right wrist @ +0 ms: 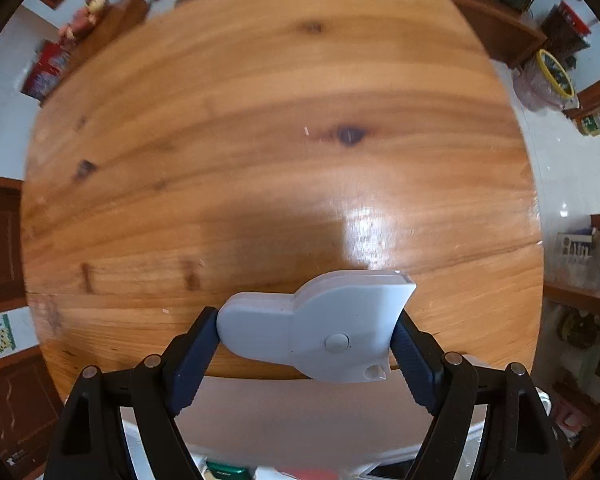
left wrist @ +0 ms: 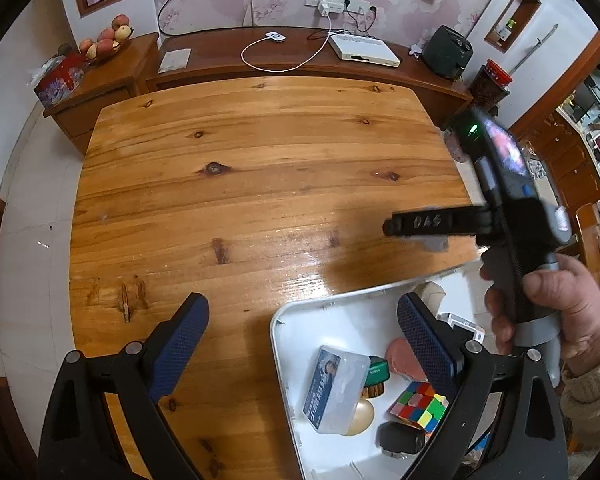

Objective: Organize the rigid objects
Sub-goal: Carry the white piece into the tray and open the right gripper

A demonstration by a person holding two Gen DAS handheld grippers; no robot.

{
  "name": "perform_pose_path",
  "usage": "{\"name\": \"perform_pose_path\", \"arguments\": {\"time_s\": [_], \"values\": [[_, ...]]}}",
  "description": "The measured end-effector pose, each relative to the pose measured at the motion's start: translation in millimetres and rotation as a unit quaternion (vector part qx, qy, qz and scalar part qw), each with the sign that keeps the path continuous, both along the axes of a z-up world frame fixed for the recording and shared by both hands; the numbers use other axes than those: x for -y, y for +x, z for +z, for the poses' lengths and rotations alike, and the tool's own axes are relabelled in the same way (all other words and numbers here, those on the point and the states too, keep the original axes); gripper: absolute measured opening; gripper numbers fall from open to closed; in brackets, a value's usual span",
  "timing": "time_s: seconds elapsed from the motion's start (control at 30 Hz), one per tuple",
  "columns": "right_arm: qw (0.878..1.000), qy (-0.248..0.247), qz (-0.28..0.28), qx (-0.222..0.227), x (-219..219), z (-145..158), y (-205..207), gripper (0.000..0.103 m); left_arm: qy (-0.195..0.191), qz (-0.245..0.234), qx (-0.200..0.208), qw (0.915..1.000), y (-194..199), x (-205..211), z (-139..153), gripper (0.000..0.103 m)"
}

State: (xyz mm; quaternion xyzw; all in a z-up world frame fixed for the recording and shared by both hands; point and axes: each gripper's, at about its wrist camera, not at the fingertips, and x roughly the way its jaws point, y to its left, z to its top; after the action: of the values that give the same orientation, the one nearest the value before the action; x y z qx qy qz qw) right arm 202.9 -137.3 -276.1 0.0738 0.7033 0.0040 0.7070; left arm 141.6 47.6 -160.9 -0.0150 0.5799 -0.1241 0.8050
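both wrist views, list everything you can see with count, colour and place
table: 1, honey wood, centre
bin: 1, white, table's near right
puzzle cube: 1, multicoloured, in bin
card box: 1, clear with blue card, in bin
egg shape: 1, beige, in bin
grey gadget: 1, pale grey, clamped in right tool
fruit: several, red-yellow, side cabinet
set-top box: 1, white, far sideboard
left tool: 1, black with blue pads, open
right tool: 1, same, gripping gadget
hand: 1, holding right tool

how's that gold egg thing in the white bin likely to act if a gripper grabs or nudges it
The gold egg looks smooth and glossy, so the pads would probably slip on its curved sides. Its rounded shape means a nudge likely rolls it, though the clear card box lying over it and the white bin wall may hem it in. Whether it is hollow or fragile cannot be told.
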Motion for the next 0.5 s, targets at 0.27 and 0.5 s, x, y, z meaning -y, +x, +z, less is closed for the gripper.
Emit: {"name": "perform_pose_path", "arguments": {"time_s": [0.27, 0.5], "values": [[0.994, 0.049, 0.006, 0.094, 26, 81, -21, 0.083, -0.001, -0.013, 0.012, 0.9998, -22, 15, 17, 0.096], [0.986, 0.062, 0.044, 0.151, 33, 130, -71, 0.083, -0.006, -0.019, 0.018, 0.9996, -49, 32, 27, 0.096]]}}
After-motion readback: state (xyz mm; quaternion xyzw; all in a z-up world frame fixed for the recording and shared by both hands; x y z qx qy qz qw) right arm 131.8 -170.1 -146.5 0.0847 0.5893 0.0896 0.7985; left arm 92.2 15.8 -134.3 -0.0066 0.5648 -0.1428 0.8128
